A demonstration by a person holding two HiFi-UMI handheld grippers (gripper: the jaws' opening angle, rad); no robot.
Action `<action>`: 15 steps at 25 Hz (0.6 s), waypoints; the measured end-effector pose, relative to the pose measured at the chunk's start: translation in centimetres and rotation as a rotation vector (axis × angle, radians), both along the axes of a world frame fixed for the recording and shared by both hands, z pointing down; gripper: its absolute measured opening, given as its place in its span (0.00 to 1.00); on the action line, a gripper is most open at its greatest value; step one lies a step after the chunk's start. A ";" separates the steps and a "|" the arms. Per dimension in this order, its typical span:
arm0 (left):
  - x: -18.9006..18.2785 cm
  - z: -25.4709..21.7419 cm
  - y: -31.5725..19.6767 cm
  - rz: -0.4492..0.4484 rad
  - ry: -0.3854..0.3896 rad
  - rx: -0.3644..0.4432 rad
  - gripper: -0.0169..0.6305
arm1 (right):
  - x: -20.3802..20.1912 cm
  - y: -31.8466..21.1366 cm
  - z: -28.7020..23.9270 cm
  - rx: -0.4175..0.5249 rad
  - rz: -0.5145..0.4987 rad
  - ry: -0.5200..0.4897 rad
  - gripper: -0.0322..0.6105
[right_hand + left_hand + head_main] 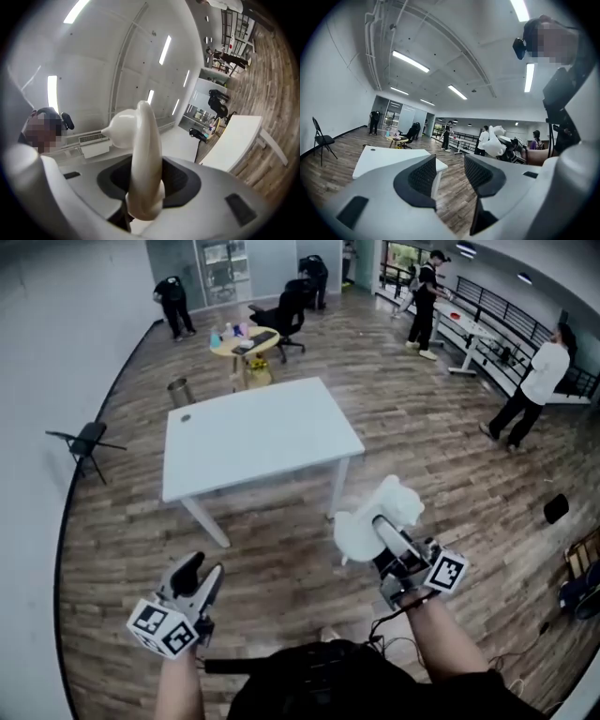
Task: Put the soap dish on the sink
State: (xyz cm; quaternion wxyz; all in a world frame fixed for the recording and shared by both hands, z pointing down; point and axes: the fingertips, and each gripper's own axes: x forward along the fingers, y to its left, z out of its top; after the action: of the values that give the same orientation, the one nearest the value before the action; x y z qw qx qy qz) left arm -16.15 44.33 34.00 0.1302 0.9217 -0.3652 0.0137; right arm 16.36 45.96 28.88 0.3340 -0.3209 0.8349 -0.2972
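Dark clothing [309,681] at the bottom edge of the head view belongs to the person, whose two bare forearms reach out over the wooden floor [281,568]. The right gripper [389,540], with its marker cube [447,570] near the wrist, is tilted upward. Its fingers [183,183] are clamped on the soap dish [375,517].

The dish is glossy and creamy white, smooth all over, with no pattern or print. From the head view it is a broad, rounded plate shape with a lobed, bulging far end. In the right gripper view [147,183] it stands edge-on as a thin curved wall rising from between the dark pads, with a rounded bulge at its upper left [145,154]. It is held in the air above the floor, near the near right corner of the white surface [253,432] but apart from it.

The left gripper [199,570] points roughly level, and its fingers [424,176] stand wide apart with nothing between them. Past them the left gripper view shows the dish in the other gripper.

A small dark disc [185,417] lies near the far left corner of the white surface. A folding chair [86,440] stands by the left wall. Further off are a round table [244,341], an office chair [286,315] and several standing people [534,381].
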 end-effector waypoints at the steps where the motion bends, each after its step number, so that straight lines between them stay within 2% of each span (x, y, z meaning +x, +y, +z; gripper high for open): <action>1: 0.4 0.1 0.1 0.007 0.003 -0.007 0.33 | -0.2 -0.1 0.1 -0.002 -0.013 0.002 0.28; 3: 1.0 0.7 0.3 0.006 -0.001 -0.025 0.33 | -0.7 -0.2 0.3 0.000 -0.041 0.009 0.28; 9: 2.8 1.7 -0.7 -0.070 -0.037 -0.088 0.33 | -0.6 -1.1 1.0 -0.019 -0.074 0.004 0.28; 15: 3.6 1.4 -2.1 -0.138 -0.086 -0.037 0.33 | 1.1 -2.3 2.0 -0.047 -0.087 -0.009 0.28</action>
State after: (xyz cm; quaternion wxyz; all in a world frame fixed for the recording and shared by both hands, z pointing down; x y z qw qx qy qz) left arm -12.53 42.25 35.44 0.1320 0.8903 -0.4328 0.0509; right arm 17.48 43.68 30.85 0.3168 -0.2908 0.8393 -0.3325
